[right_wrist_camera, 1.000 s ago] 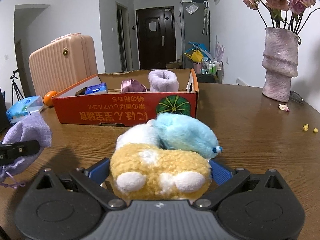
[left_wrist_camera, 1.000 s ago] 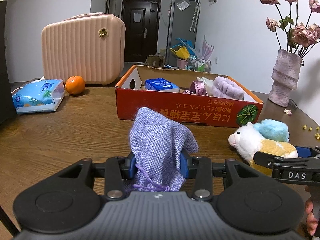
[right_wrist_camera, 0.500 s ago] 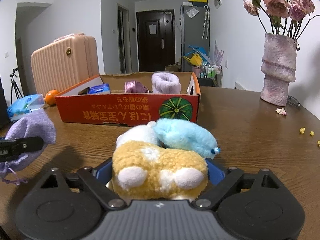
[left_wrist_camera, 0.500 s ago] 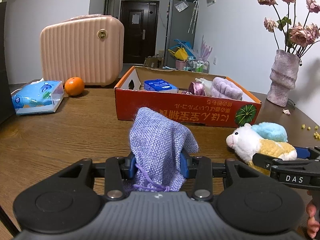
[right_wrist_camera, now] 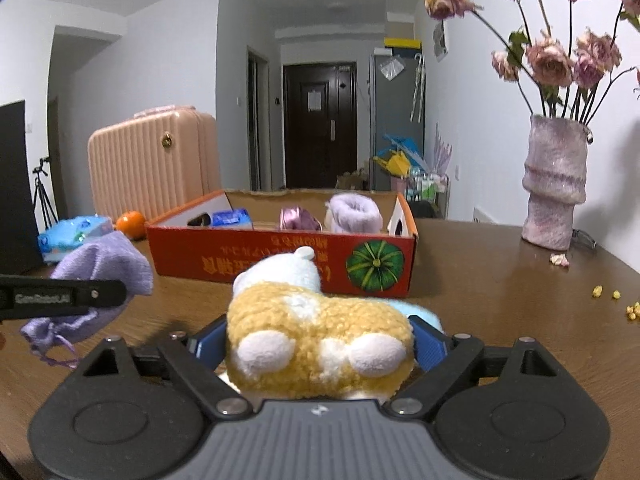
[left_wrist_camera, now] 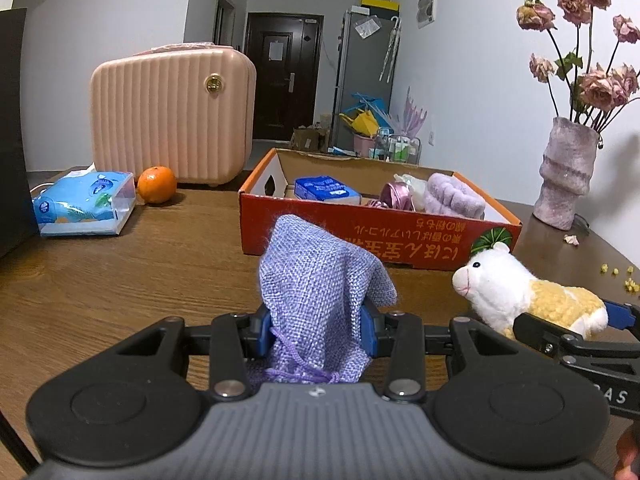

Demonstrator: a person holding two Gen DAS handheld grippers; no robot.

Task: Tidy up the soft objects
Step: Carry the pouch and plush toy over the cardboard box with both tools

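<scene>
While pouch (left_wrist_camera: 320,292) fills left gripper (left_wrist_camera: 316,330).

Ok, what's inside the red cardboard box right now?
The red cardboard box holds a blue tissue pack, a shiny pink pouch and a fluffy lilac item. Its near wall hides the floor and anything lying low.

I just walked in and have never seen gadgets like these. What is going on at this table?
A person is tidying soft things with a hand-held gripper in each hand. The left gripper is clamped on a purple cloth pouch. The right gripper is clamped on a plush toy with a white head and yellow body. Both are held above the wooden table, just in front of a red cardboard box that already holds a fluffy lilac item and a few other things.
</scene>
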